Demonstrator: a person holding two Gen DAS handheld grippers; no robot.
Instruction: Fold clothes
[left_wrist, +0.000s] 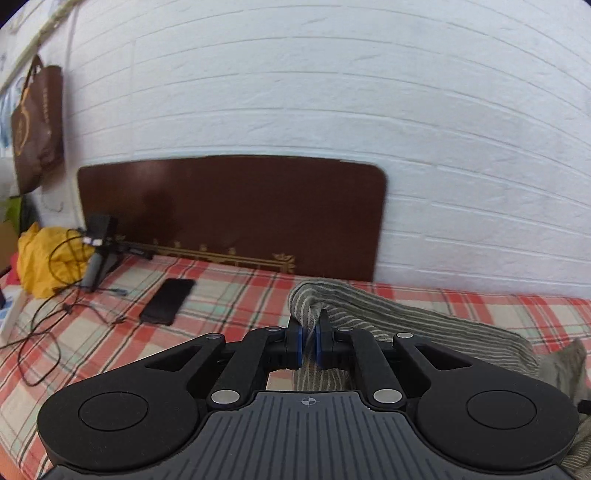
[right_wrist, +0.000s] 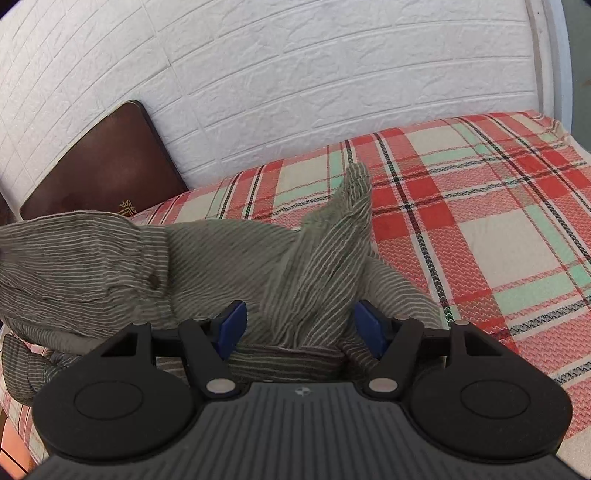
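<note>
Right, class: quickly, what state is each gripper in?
Left gripper: shut on the striped shirt.
Right gripper: open, shirt fabric between its fingers.

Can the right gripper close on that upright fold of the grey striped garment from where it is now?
Probably yes. The right gripper is open, and the upright fold of the grey striped garment already rises between its blue pads, with nothing else in the gap.

A grey-green shirt (right_wrist: 207, 254) with thin pale stripes lies crumpled, its cloth bunched. One fold stands up between the right tongs' (right_wrist: 301, 325) parted pads; another bunch (left_wrist: 308, 306) is pinched in the left tongs (left_wrist: 309, 341), with the rest trailing off to their right.
</note>
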